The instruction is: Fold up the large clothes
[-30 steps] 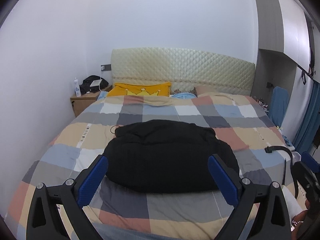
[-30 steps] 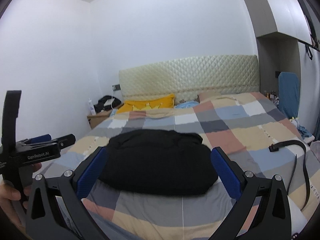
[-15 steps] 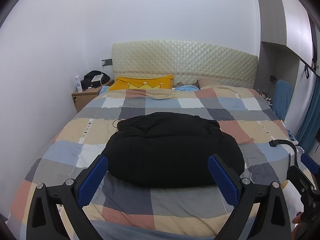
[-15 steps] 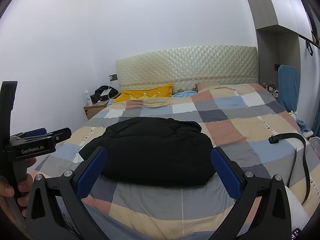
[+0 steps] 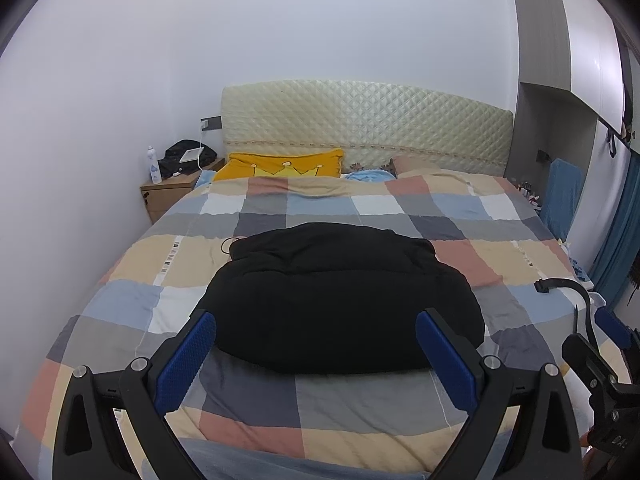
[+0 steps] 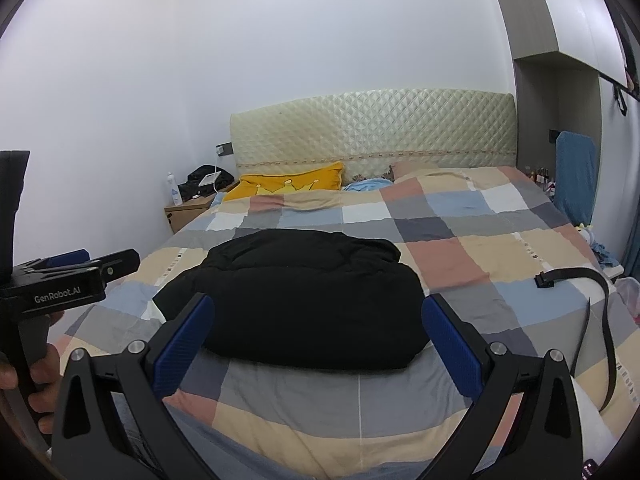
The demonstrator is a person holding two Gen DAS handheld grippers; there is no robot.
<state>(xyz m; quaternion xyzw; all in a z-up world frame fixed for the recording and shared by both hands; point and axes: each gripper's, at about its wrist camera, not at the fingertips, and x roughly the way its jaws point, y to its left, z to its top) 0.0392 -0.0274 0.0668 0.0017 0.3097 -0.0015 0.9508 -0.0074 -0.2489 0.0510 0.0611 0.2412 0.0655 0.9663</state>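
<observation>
Both tongs are spread wide and hold nothing. The left tongs (image 5: pixel 316 350) and the right tongs (image 6: pixel 318 332) hang over the near end of the bed (image 5: pixel 360 208), touching no cloth. The folded black coat (image 5: pixel 340 300) lies in a puffy bundle on the checked blanket (image 5: pixel 132 304), in the middle of the bed. Only the right view shows a hand (image 6: pixel 42 380) gripping the left tool's handle and the full loop of the black belt (image 6: pixel 600 320).

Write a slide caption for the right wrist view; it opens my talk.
Open right gripper faces a folded black garment on a checked bed.
</observation>
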